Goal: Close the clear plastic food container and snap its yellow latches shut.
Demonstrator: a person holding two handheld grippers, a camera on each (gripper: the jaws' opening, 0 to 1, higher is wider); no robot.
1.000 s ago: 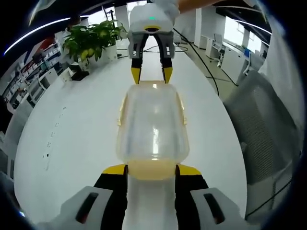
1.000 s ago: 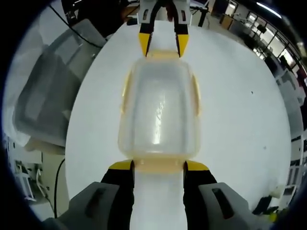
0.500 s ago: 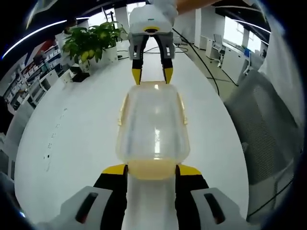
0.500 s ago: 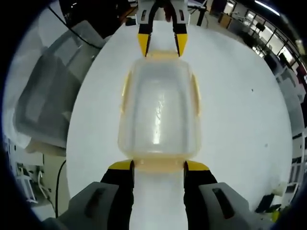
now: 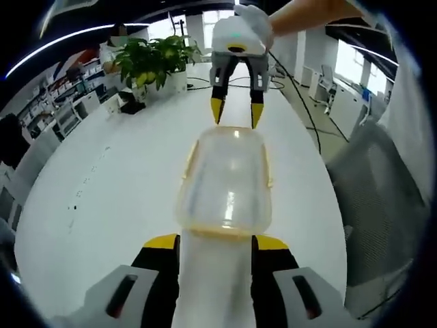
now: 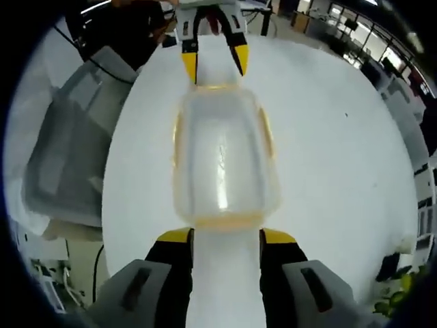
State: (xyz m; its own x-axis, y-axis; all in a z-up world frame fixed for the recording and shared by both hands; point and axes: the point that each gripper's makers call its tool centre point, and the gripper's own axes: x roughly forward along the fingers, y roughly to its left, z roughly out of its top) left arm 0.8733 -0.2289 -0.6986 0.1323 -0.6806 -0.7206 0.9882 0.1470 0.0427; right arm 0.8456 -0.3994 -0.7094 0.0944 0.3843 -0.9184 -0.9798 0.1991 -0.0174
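Both grippers have backed off a bit from the clear container [image 5: 227, 181] since a second ago, so there's now a sliver of white table [image 5: 102, 198] between each set of yellow tips and its end latch. Left gripper [image 5: 214, 242] and right gripper [image 6: 226, 236] both have jaws spread wide, holding nothing. The container sits lid-down in the middle of the table, between them. Whether the yellow latches [image 6: 220, 220] are snapped is hard to make out through the hazy plastic.
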